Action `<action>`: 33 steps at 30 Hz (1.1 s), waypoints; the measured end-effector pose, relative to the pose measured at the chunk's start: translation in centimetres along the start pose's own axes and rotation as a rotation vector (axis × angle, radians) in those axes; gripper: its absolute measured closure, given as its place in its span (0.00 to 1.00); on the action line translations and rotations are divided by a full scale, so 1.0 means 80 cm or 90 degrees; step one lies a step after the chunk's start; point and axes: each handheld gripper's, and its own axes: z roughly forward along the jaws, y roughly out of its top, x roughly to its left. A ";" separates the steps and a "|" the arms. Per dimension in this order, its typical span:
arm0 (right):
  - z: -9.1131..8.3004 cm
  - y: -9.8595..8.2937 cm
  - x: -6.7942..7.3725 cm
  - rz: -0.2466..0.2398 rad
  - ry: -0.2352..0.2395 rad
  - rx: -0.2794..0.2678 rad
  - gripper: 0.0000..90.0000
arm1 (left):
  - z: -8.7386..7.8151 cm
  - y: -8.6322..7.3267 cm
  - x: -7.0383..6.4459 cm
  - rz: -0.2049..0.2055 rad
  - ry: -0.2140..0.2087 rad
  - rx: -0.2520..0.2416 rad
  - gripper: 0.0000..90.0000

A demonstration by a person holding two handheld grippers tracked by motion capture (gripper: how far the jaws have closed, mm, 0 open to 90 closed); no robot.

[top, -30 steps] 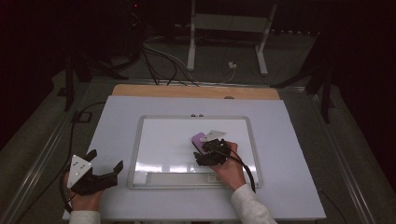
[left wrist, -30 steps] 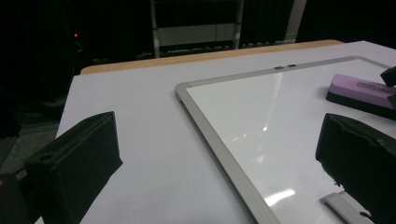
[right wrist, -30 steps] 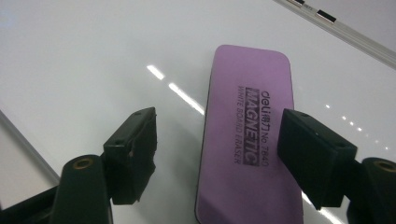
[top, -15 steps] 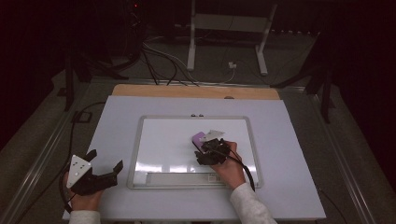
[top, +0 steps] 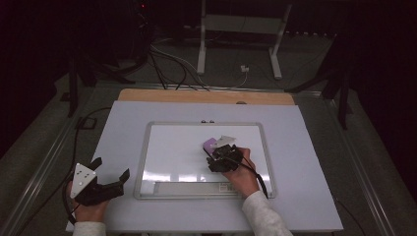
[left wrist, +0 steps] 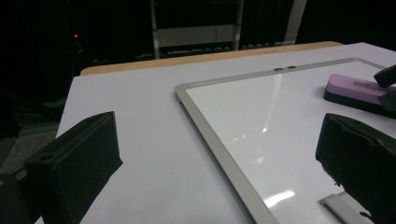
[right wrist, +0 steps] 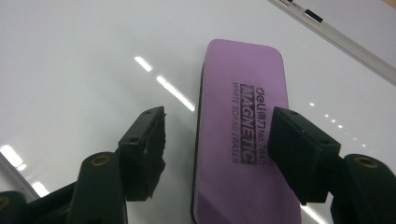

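Eraser (top: 210,145), purple with a black base, lies on the whiteboard (top: 172,147) just right of its middle; in the high view the right gripper (top: 222,158) sits closer over it than a second ago, approaching from 5 o'clock. The left gripper (top: 105,178) stays parked on the white table (top: 305,167) at the board's 8 o'clock corner, jaws apart and empty.

From the left gripper view, both wide-spread black jaws frame bare tabletop and the board's silver frame (left wrist: 219,149); the eraser (left wrist: 355,88) rests at 2 o'clock, well apart.

From the right gripper view, the jaws stand open on either side of the eraser (right wrist: 247,116), gripping nothing; whether either pad touches it cannot be told. Clear glossy board (right wrist: 70,56) spreads toward 10 o'clock, and the frame edge (right wrist: 336,35) runs across at 1 o'clock.
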 end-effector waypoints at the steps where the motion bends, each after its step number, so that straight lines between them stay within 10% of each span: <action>1: 0.000 0.000 0.000 -0.002 -0.002 0.001 0.42 | 0.000 0.000 0.000 0.001 0.000 0.000 0.01; 33: -0.002 -0.001 -0.043 0.073 0.011 -0.017 0.60 | 0.000 -0.001 0.001 -0.002 0.002 0.001 0.01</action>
